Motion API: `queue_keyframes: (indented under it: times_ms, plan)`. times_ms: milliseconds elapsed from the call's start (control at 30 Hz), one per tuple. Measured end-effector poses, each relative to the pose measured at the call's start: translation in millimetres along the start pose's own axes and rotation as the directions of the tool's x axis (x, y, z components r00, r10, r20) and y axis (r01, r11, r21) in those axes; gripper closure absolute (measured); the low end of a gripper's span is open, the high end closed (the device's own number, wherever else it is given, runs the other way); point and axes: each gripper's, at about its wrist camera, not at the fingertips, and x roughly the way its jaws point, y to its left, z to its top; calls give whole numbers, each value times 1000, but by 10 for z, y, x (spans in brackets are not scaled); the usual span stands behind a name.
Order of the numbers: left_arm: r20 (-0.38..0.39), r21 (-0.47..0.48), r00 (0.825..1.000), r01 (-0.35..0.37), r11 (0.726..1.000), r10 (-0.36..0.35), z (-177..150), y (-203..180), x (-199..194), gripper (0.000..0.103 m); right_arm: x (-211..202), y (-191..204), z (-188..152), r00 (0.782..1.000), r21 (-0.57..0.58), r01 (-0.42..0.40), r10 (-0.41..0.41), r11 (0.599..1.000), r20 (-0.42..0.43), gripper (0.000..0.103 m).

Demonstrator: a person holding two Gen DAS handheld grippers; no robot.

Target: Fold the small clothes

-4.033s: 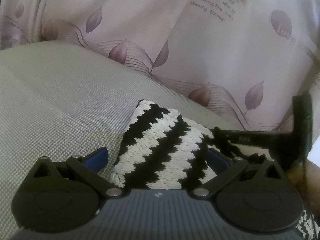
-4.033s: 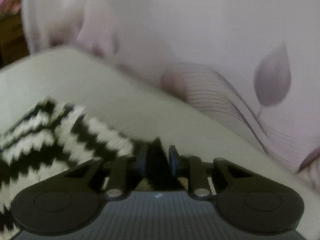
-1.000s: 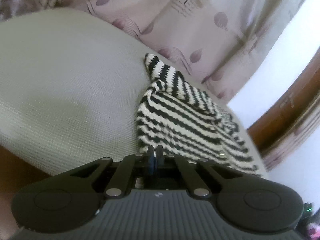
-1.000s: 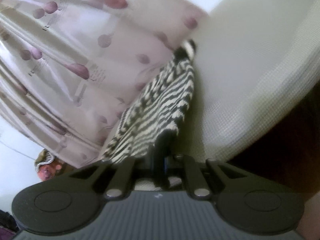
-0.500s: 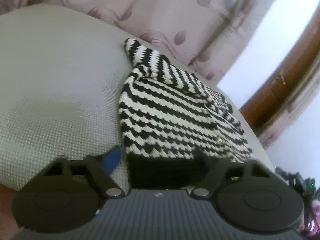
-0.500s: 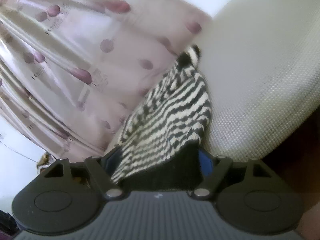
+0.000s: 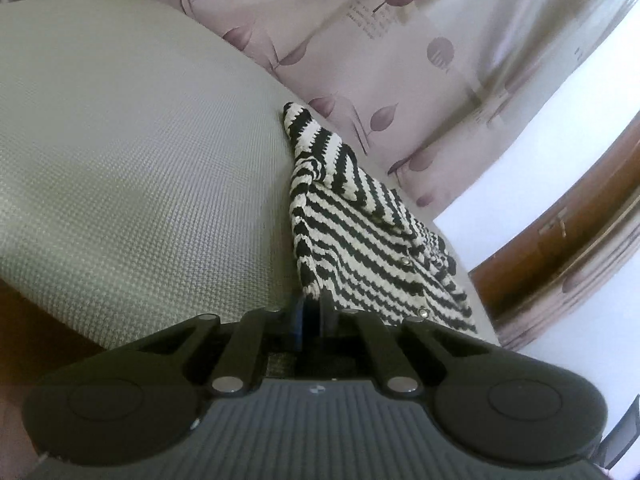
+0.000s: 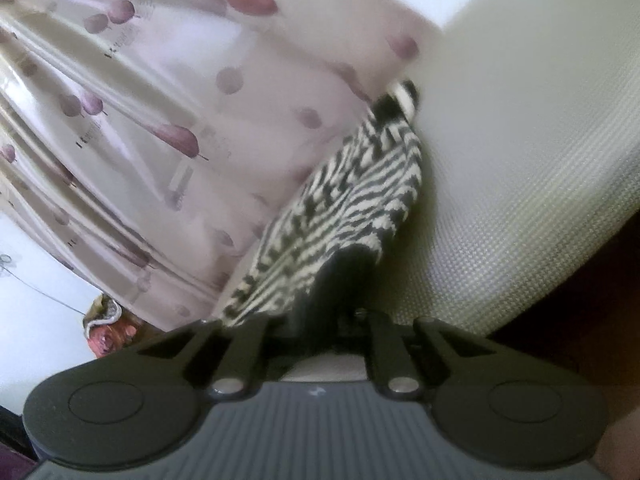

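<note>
A black-and-white striped knit garment (image 7: 360, 240) with small buttons lies on a pale woven cushion (image 7: 140, 160), one sleeve folded over its far end. My left gripper (image 7: 314, 300) is shut, pinching the garment's near hem corner at the cushion's front edge. In the right wrist view the same garment (image 8: 352, 200) runs away from me along the curtain side of the cushion (image 8: 520, 160). My right gripper (image 8: 340, 280) is shut on the black hem at its near end, and the cloth lifts slightly into the fingers. This view is blurred.
A pink curtain (image 7: 400, 60) with purple leaf print hangs close behind the cushion, and the curtain (image 8: 160, 120) fills the left of the right wrist view. A brown wooden frame (image 7: 560, 240) stands at the right. The cushion drops off to dark brown at its front edge (image 7: 32, 320).
Half a second ago both grippers stood open with the black hem between their jaws. Both have closed on it, as they were a second ago. The garment lies much as before.
</note>
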Motion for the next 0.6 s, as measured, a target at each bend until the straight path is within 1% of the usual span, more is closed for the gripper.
queue_keyframes:
  times_ms: [100,167,200,233,300,333,367,400,433,467,500,533,600]
  plan:
    - [-1,11,1000,10,1000,-10,-8,-30,-58,97,-42,21,-24,1000,2,1,-1,1000,6,94]
    - [-15,31,1000,17,999,-16,-5,-57,-37,97,-36,8,-28,1000,5,2,-2,1000,1,94]
    - [-12,59,1000,-2,998,3,-8,-90,-13,98,-24,4,-23,1000,-9,21,-21,1000,-5,94]
    - [-17,86,1000,-13,996,14,-6,-117,13,97,-13,-26,-14,1000,9,29,-28,1000,-9,93]
    - [-41,100,999,-9,995,13,-9,-118,53,97,0,-91,1,999,55,-19,20,998,-24,90]
    - [-38,111,999,-22,994,26,-11,-128,62,97,-7,-91,8,1000,53,4,-3,999,-17,89]
    - [-42,122,999,-27,992,32,-13,-126,73,97,-22,-99,12,1000,55,17,-17,998,-7,80]
    - [-49,129,998,-28,991,35,-19,-112,82,94,-33,-119,15,1000,66,13,-13,998,-1,76]
    - [-56,127,998,-31,991,38,-23,-102,93,80,-45,-143,22,1000,78,-1,0,997,5,63]
    - [-67,118,997,-30,993,38,-24,-85,110,68,-61,-162,27,1000,89,1,-3,996,15,43]
    - [-80,104,996,-20,994,29,-27,-62,135,44,-73,-178,25,1000,100,4,-7,995,25,34]
    - [-82,85,997,3,996,4,-35,-39,142,34,-78,-199,28,999,113,-7,3,994,34,25]
    - [-86,79,996,20,997,-13,-26,-50,166,30,-61,-228,41,998,139,-36,30,990,49,25]
